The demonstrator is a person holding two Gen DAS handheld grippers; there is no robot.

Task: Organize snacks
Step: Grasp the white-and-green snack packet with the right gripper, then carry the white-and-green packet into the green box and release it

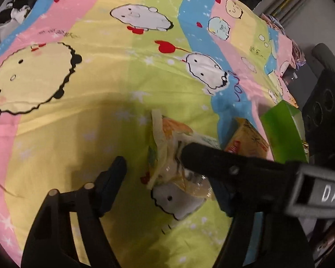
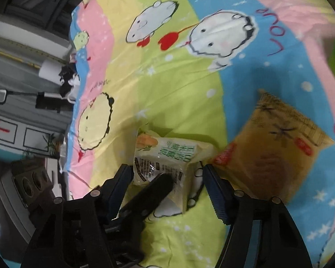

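- The snacks were not yet organized, judging by their positions: a pale snack packet with green lettering and a yellow-brown snack bag lay loose on a bed under a cartoon-print bedsheet.
- A green box stood at about 3 o'clock in the left wrist view, just past the bag; whether it was the container for the snacks cannot be told.
- In the right wrist view, the packet lay just above 6 o'clock, with the bag beside it at 4 o'clock.
- The right gripper pointed steeply down, its fingers wide apart either side of the packet's near end, not clamped.
- The left gripper also angled down with fingers apart, straddling the same packet.
- One dark finger of the right gripper rested on the packet in the left wrist view.
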